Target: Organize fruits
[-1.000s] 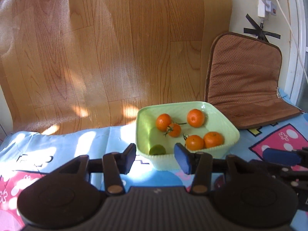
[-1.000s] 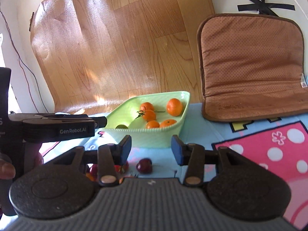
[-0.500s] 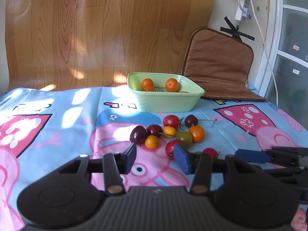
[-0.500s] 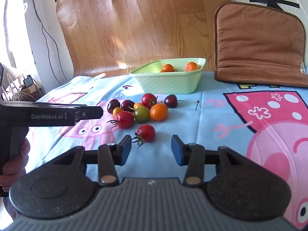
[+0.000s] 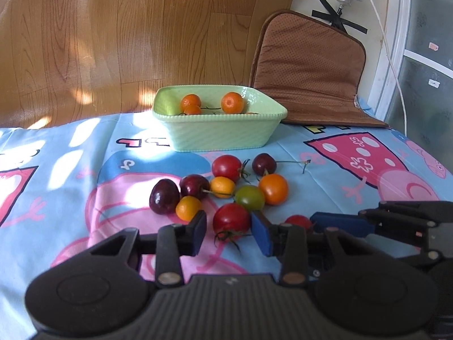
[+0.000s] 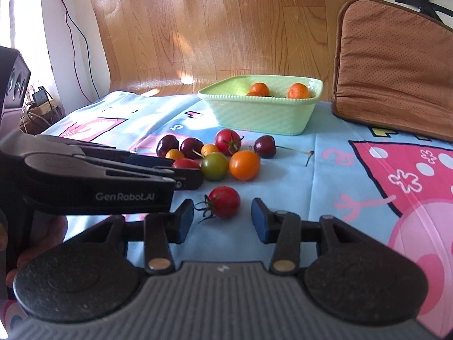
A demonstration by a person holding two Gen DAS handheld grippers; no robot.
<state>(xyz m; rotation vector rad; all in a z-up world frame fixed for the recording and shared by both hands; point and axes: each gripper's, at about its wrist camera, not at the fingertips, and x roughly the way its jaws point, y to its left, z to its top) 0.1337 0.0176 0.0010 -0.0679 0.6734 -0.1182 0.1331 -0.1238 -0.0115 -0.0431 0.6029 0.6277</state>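
Tomatoes sit right between my tongs: left gripper (image 5: 228,233) has just been closing around one red tomato (image 5: 231,218), not pinching yet; right gripper (image 6: 222,221) is apart around another red tomato (image 6: 225,201).

bowl (image 5: 220,136): pale green | cushion (image 5: 308,65): brown | cloth (image 5: 85,164): blue-pink cartoon

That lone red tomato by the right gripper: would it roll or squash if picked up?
The red tomato is round and lies loose on the flat cloth, so a nudge would probably roll it. Its glossy skin looks smooth, maybe slippery. It likely bruises if squeezed hard.
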